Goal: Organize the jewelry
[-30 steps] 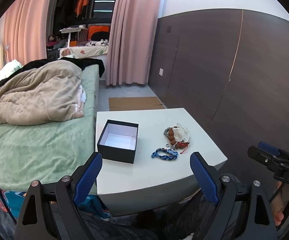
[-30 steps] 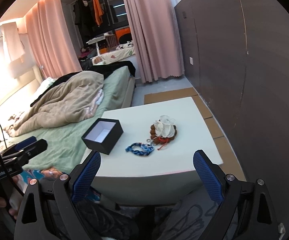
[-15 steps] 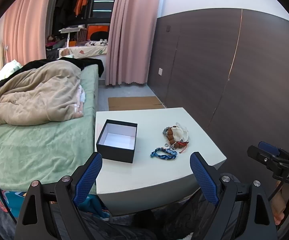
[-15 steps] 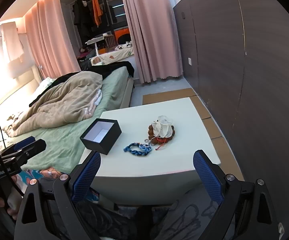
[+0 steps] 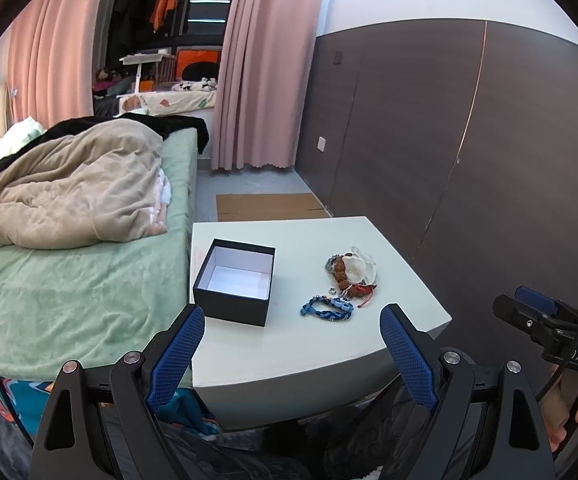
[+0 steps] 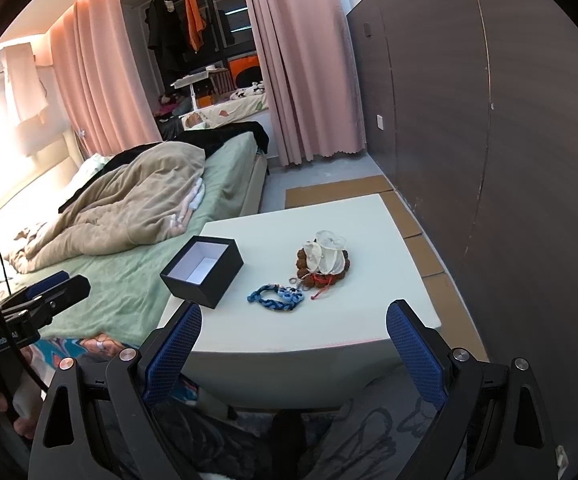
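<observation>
An open black box (image 5: pixel 236 281) with a white inside stands empty on the left of a white table (image 5: pixel 289 352); it also shows in the right wrist view (image 6: pixel 203 270). To its right lie a blue braided bracelet (image 5: pixel 327 309) (image 6: pixel 275 298), small rings (image 5: pixel 332 290) and a pile with a brown bead bracelet and a white piece (image 5: pixel 351 270) (image 6: pixel 325 260). My left gripper (image 5: pixel 291 322) is open and empty, short of the table's near edge. My right gripper (image 6: pixel 293 320) is open and empty, also short of the near edge.
A bed (image 5: pixel 69 280) with a beige blanket (image 5: pixel 73 196) borders the table's left side. A dark panelled wall (image 5: pixel 469 160) runs along the right. Cardboard (image 5: pixel 269 206) lies on the floor behind the table. Pink curtains (image 5: pixel 261 80) hang at the back.
Both views have shifted slightly; the table and jewelry sit a little lower and closer in the frames. Nothing on the table has moved and both grippers stay open.
</observation>
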Demonstrator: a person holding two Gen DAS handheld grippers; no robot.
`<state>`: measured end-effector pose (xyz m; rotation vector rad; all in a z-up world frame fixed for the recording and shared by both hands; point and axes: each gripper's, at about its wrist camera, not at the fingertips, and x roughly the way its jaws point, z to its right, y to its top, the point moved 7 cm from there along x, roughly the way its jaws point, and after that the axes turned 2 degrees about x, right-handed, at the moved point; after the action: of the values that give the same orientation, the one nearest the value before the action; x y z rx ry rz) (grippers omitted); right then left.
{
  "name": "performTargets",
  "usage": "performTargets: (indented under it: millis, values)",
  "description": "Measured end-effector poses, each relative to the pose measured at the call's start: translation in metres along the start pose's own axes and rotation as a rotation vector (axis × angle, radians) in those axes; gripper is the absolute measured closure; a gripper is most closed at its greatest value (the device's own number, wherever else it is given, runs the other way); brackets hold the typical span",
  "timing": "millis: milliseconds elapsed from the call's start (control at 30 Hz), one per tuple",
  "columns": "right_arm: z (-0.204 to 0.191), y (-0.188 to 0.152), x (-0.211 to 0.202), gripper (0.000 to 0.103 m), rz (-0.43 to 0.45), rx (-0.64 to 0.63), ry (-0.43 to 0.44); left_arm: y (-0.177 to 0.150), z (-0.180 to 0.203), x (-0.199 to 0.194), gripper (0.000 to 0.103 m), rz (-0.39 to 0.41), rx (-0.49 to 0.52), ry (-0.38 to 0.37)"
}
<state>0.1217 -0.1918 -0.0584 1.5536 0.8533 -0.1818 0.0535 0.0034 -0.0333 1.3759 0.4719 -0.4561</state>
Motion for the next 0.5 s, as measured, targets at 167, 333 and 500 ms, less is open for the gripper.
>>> performTargets:
  millis: [167, 333, 500]
  values:
    - [-0.002, 0.0, 0.001, 0.009, -0.006, -0.002, 0.002, 0.0, 0.001, 0.001, 0.013, -0.002, 0.0, -0.007]
    - [0.003, 0.003, 0.005, 0.009, -0.015, 0.006, 0.004, 0.001, 0.008, 0.012, 0.013, -0.02, 0.024, -0.014]
    - [0.023, 0.005, 0.019, 0.009, -0.042, 0.042, -0.01, 0.003, 0.015, 0.036, 0.013, -0.046, 0.026, -0.03]
